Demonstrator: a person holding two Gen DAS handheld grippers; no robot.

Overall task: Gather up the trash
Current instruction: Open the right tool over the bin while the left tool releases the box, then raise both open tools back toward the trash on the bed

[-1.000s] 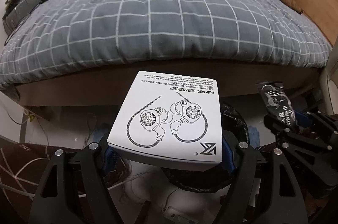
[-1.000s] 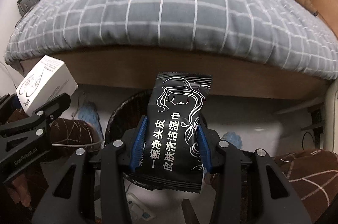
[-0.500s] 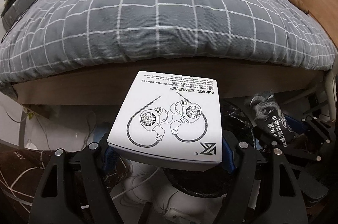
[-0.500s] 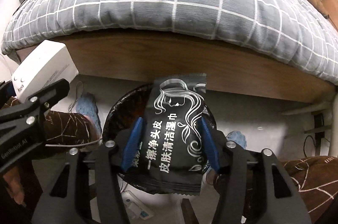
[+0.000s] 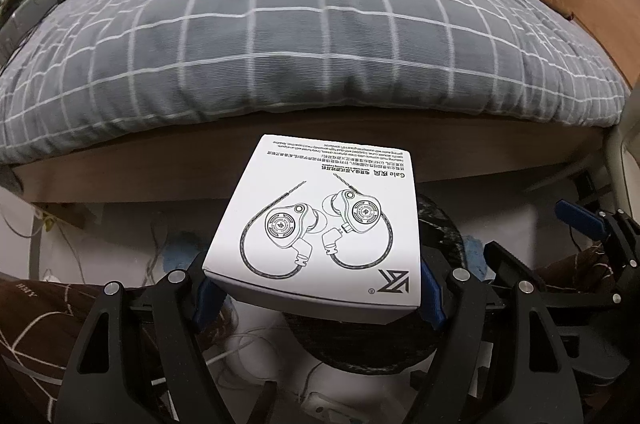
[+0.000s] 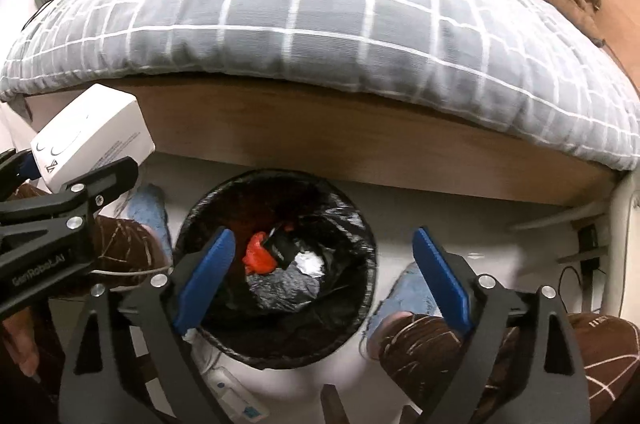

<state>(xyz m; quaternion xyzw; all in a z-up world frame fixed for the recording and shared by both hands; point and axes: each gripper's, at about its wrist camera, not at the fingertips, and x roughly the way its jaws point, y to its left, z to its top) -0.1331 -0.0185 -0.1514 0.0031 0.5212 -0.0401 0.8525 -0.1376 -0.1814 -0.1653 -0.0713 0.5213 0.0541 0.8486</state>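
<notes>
White earphone box [image 5: 320, 224] tilted, black pkt [image 6: 282, 247] in lined bin [image 6: 360, 224]

Left gripper [image 5: 316, 288] clamps the earphone box [image 5: 320, 224] beside the bin [image 6: 276, 264]; right gripper [image 6: 320, 280], jaws just opened wide, hangs empty above it.

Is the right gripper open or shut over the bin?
Open. The right gripper has just spread its jaws, nothing between them; the black packet lies down in the trash bin.

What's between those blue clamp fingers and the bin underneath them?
Nothing. In the right wrist view the right gripper, jaws just opened, hangs empty over the bin; only trash shows down inside it.
</notes>
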